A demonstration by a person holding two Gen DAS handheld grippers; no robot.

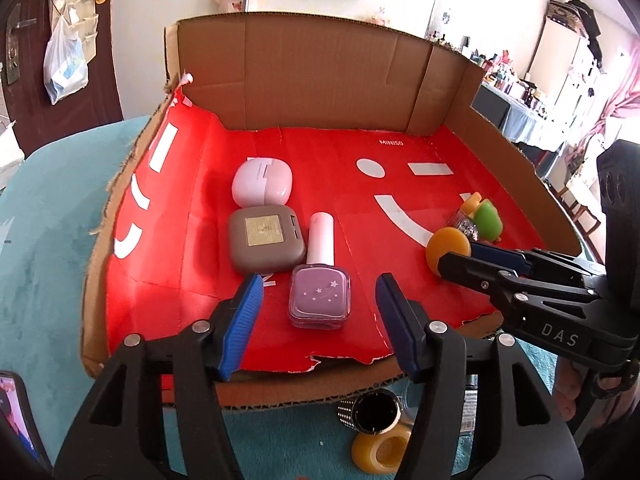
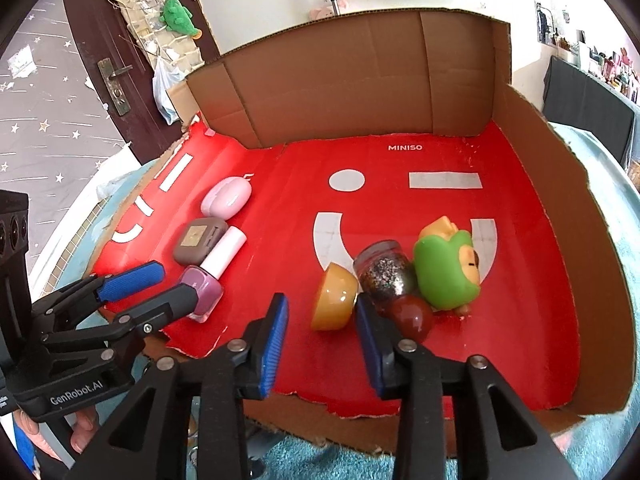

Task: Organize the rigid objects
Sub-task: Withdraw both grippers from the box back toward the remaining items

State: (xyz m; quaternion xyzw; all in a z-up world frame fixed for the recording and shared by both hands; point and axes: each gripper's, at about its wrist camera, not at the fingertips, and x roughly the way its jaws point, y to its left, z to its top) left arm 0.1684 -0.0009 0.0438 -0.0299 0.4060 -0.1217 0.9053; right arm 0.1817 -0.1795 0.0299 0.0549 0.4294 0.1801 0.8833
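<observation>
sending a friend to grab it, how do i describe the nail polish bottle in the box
Look in the red-lined cardboard box, at its left cluster of three items. Nearest the open front edge lies the nail polish bottle, beside a brown square case: purple glass with tiny stars and a tall pale pink cap.

In the cardboard tray (image 2: 560, 264), two clusters well apart. At left, a row running from far to near: earbud case (image 1: 262, 183) farthest, compact case (image 1: 266, 245) just in front of it and touching, nail polish bottle (image 1: 320, 280) nearest, its cap lying beside the compact's right edge. At right, a round lid (image 2: 334, 297) on edge, a glitter jar (image 2: 384, 274) on its side just right of the lid, a toy figure (image 2: 446, 268) right of the jar and touching it, a small ball (image 2: 412, 316) nearer, against jar and toy. Outside the tray, before its near edge, an open jar (image 1: 376, 412) and a cup (image 1: 382, 454) on the tablecloth (image 1: 48, 240); a phone (image 1: 16, 416) at near left.
</observation>
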